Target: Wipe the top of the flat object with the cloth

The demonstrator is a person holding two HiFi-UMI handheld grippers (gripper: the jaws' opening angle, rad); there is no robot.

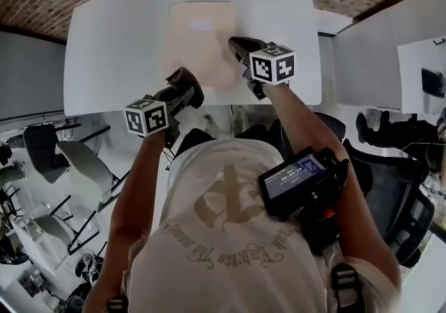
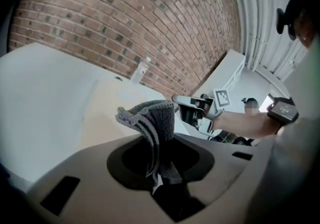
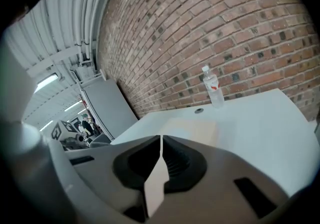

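Note:
A pale beige flat board (image 1: 201, 33) lies on the white table (image 1: 104, 47). My left gripper (image 1: 184, 81) hangs over the table's near edge, just off the board's near-left corner. In the left gripper view its jaws (image 2: 156, 167) are shut on a folded grey cloth (image 2: 150, 118) that sticks up out of them, with the board (image 2: 102, 113) beyond. My right gripper (image 1: 235, 44) is above the board's right edge. Its jaws (image 3: 161, 143) are shut with nothing between them, and the board (image 3: 195, 129) lies ahead of them.
A clear water bottle (image 3: 214, 87) stands at the table's far edge by the brick wall, next to a round cable hole (image 3: 199, 111). Office chairs (image 1: 77, 158) stand on the floor at the left, a second white desk (image 1: 376, 54) at the right.

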